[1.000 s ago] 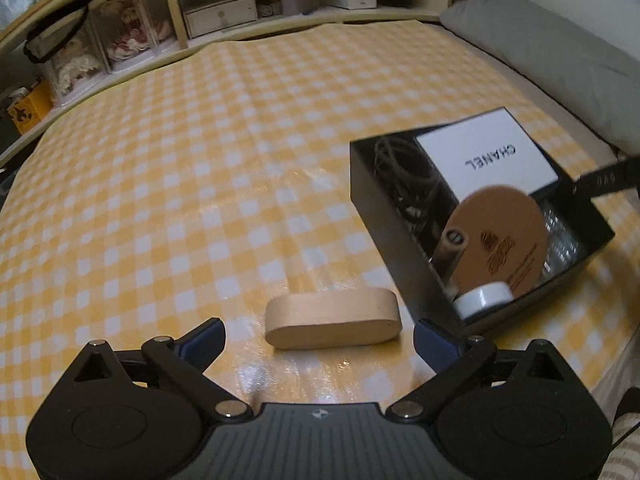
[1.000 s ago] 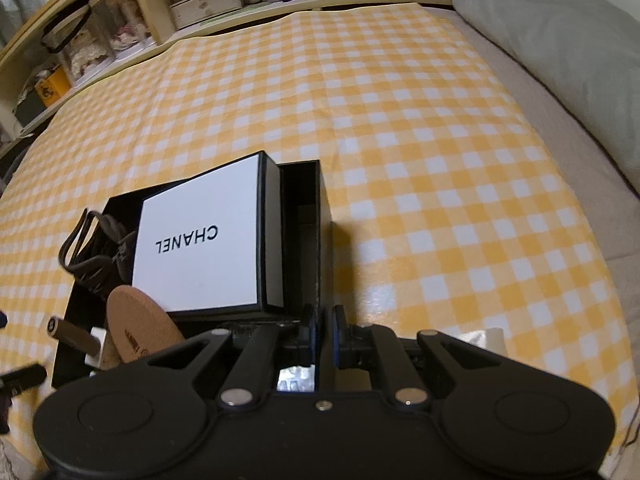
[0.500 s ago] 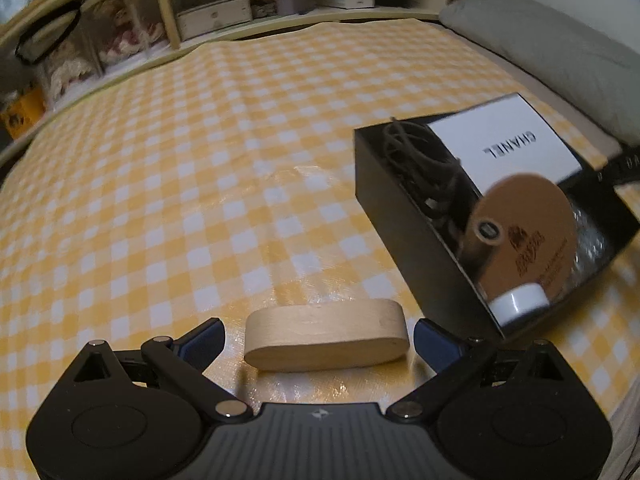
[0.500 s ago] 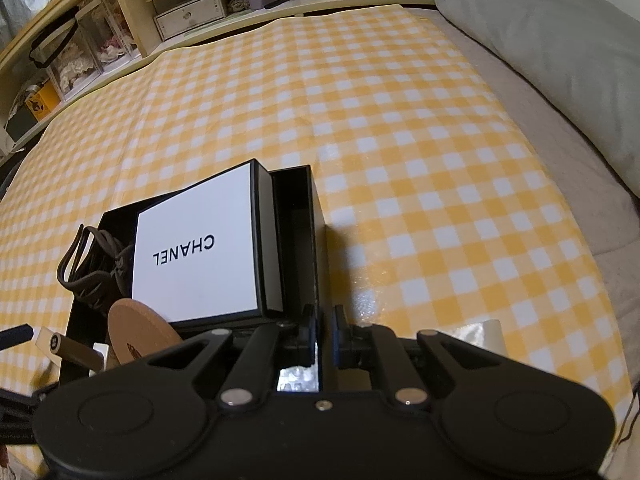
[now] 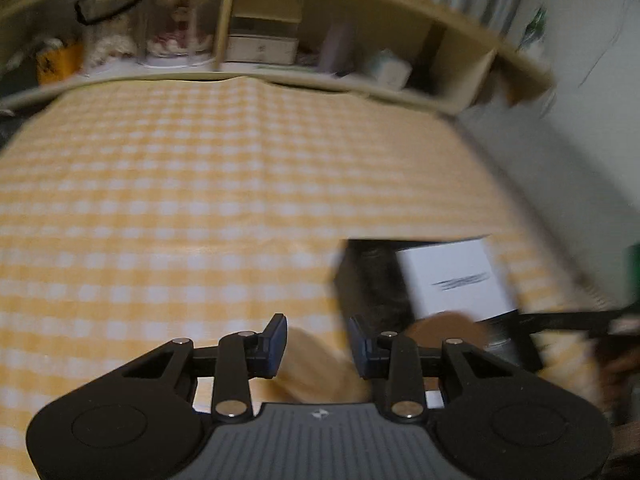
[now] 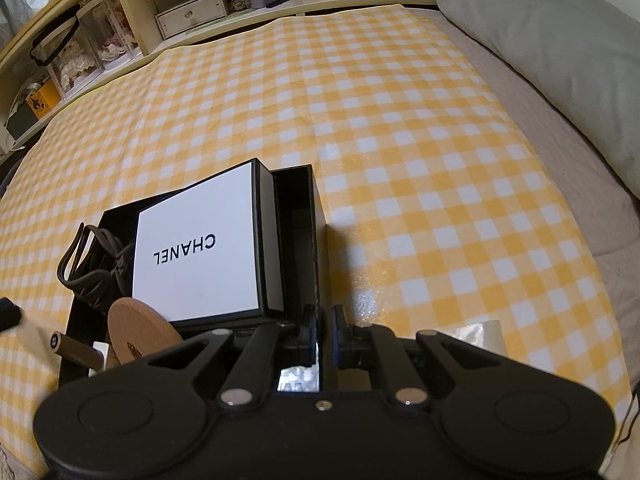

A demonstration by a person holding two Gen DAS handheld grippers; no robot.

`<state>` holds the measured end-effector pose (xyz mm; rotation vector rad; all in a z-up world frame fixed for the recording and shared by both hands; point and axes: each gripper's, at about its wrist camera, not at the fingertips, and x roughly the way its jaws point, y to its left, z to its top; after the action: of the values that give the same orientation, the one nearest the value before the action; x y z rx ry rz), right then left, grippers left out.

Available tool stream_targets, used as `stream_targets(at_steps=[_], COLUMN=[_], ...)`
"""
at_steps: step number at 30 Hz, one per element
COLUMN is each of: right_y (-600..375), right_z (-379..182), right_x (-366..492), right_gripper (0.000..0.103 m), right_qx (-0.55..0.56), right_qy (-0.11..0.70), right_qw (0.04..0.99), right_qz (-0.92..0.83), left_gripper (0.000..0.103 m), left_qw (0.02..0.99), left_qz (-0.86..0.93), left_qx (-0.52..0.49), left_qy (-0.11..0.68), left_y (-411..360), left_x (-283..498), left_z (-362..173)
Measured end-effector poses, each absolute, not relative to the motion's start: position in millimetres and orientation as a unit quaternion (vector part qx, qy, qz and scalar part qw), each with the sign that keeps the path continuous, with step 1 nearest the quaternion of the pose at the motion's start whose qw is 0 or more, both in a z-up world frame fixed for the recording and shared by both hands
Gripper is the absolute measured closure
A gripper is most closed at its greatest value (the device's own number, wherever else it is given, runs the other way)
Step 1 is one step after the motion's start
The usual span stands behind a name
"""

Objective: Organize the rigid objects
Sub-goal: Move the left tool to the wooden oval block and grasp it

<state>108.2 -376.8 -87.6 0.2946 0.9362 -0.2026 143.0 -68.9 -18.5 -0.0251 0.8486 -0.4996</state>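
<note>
A pale wooden oval block (image 5: 316, 364) sits between the fingers of my left gripper (image 5: 317, 342). The jaws are closing and both pads touch it; the view is blurred. Just right of it stands the open black box (image 5: 352, 280). The box holds a white lettered box (image 6: 196, 248), a round cork coaster (image 6: 140, 336), dark looped cords (image 6: 96, 256) and a small tube (image 6: 72, 346). My right gripper (image 6: 324, 332) is shut on the black box's near right wall (image 6: 320, 220).
A yellow checked cloth (image 6: 400, 120) covers the bed. Wooden shelves (image 6: 188, 12) with drawers and clear containers run along the far edge. A grey pillow (image 6: 560, 60) lies at the right, and bare mattress (image 6: 616, 240) shows beside the cloth.
My left gripper's jaws have come in from wide apart onto the wooden block. The gripper has risen and rolled, so the shelves now fill the top of its view. The right gripper has stayed put.
</note>
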Motion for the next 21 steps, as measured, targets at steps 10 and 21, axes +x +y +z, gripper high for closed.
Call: stream_targets(at_steps=[10,21], right_y=[-371,-372], right_z=[-89,-89], right_x=[110,110], right_gripper=[0.097,0.097], right_qx=[0.14,0.139], right_qy=[0.45,0.453], right_qw=[0.877,0.876], right_qz=[-0.097,-0.093], left_gripper=[0.006,0.005], left_qw=[0.887,0.778], left_qz=[-0.235,-0.412], left_qx=[0.071,0.338], left_qy=[0.391,0.333], left_y=[-74,-87], left_x=[151,145], left_z=[-37,-93])
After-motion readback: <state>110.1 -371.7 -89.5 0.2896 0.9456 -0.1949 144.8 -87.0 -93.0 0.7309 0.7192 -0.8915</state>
